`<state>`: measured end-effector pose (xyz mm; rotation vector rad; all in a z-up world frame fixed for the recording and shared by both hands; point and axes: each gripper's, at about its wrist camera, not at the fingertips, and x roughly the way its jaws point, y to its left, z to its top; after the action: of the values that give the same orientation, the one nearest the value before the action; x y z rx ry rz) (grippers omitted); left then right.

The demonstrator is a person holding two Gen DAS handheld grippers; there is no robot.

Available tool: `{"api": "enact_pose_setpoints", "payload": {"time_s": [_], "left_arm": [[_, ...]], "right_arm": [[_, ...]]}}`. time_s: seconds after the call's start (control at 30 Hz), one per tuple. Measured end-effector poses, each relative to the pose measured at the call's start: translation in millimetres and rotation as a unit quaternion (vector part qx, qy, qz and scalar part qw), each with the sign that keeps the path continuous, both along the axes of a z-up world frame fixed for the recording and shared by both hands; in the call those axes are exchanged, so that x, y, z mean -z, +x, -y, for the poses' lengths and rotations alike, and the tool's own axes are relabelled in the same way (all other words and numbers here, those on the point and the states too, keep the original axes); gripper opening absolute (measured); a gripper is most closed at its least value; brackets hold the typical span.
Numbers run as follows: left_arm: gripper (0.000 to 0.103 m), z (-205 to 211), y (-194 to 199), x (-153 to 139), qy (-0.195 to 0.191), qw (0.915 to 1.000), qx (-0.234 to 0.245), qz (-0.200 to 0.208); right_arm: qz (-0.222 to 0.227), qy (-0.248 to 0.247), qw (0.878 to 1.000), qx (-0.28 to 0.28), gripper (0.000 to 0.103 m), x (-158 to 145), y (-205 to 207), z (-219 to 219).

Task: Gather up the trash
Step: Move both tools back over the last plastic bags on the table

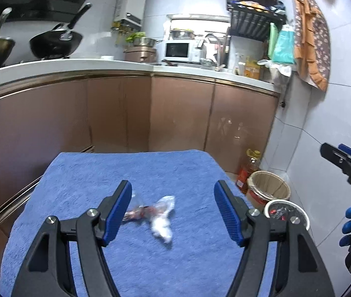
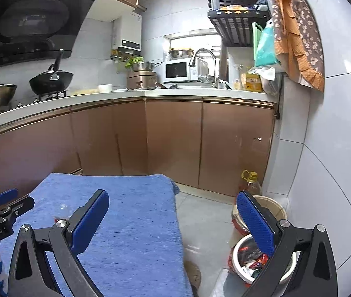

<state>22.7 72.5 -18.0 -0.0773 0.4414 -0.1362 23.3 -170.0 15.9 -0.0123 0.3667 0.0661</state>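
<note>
A: Two wrappers (image 1: 155, 216) lie on the blue towel (image 1: 101, 173), between my left gripper (image 1: 173, 208) fingers, which stand wide and empty.

B: Risk?

A: Thin film could slip the pads or snag towel pile. My right gripper (image 2: 173, 222), also wide and empty, hangs near the white bin (image 2: 237, 250) on the floor.

My claws (image 1: 173, 210) have bright blue pads on black arms. The towel (image 1: 101, 173) under them is fuzzy blue, and the cupboard doors (image 2: 173, 136) are shiny brown. An orange and brown cloth with little white flowers (image 2: 299, 37) hangs on the pale wall.
</note>
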Motion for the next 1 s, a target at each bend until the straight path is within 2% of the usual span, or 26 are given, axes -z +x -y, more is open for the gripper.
{"api": "enact_pose_setpoints", "payload": {"time_s": [0.17,0.33,0.5,0.6,0.73,0.9,1.0], "left_arm": [[0.067,-35.7,2.5,9.9,-0.01,0.9997,-0.017,-0.012],[0.067,-76.9,15.5,24.7,-0.008,0.9986,-0.04,-0.034],[0.067,-106.9,29.9,48.1,0.002,0.9971,-0.033,-0.069],[0.067,-118.0,39.9,64.3,-0.011,0.9953,-0.014,-0.095],[0.067,-111.4,55.6,79.0,-0.015,0.993,0.033,-0.113],[0.067,-88.1,82.7,94.3,0.021,0.9861,0.099,-0.132],[0.067,-79.6,102.3,101.3,0.041,0.9765,0.153,-0.146]], "right_arm": [[-0.02,0.002,0.999,-0.027,0.103,4.4,5.8,-16.8],[-0.06,0.01,0.997,-0.051,0.103,15.1,18.8,-29.8],[-0.097,0.001,0.992,-0.086,0.103,32.1,31.5,-49.2],[-0.123,0.003,0.986,-0.111,0.103,45.1,42.2,-62.1],[-0.154,0.008,0.977,-0.145,0.103,64.4,55.7,-79.7],[-0.183,0.018,0.968,-0.173,0.098,82.0,71.8,-91.8],[-0.2,0.028,0.962,-0.185,0.094,91.5,82.9,-93.5]]}}
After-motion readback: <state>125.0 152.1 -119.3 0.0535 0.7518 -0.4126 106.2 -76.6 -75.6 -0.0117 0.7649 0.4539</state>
